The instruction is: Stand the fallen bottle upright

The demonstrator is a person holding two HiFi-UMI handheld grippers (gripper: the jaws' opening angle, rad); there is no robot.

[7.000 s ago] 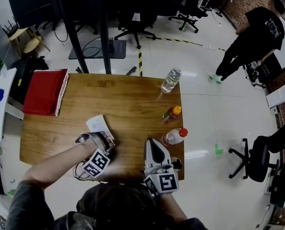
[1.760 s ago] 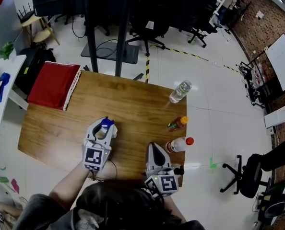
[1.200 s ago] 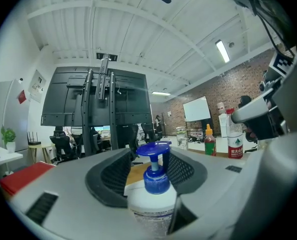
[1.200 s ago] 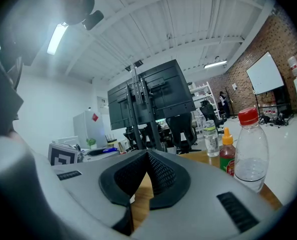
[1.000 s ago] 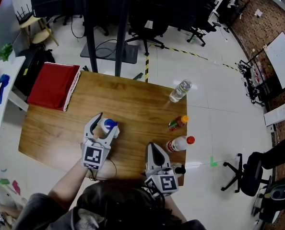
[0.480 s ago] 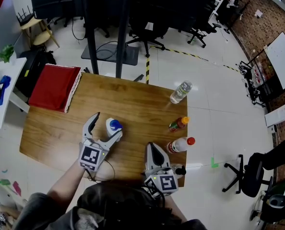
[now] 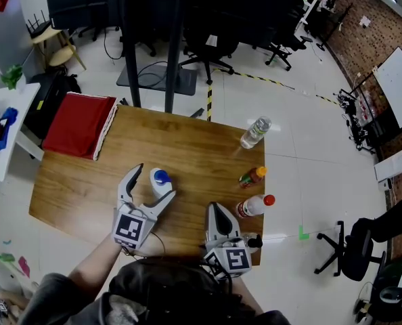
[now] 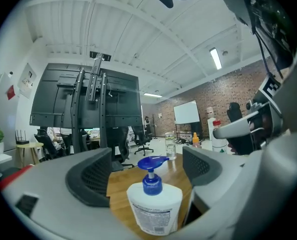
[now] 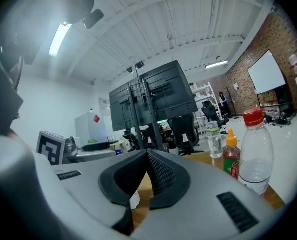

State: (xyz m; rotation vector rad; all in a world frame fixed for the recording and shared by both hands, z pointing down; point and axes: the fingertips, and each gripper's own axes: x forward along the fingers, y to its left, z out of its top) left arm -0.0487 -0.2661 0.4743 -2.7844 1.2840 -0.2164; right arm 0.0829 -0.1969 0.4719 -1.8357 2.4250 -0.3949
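Table [image 7: 187,137] | bottle [image 8: 154,210] upright between left gripper [image 7: 154,182] jaws, released | right gripper [image 7: 216,210] clenched, empty | risk: bottle could be toppled if clipped on withdrawal.

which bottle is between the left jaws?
The white bottle with the blue pump; the clear bottle, orange-capped bottle and red-capped bottle stand at the table's right edge.

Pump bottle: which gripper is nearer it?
Left. The left gripper has its open jaws either side of the pump bottle; the right gripper, shut, sits off to its right.
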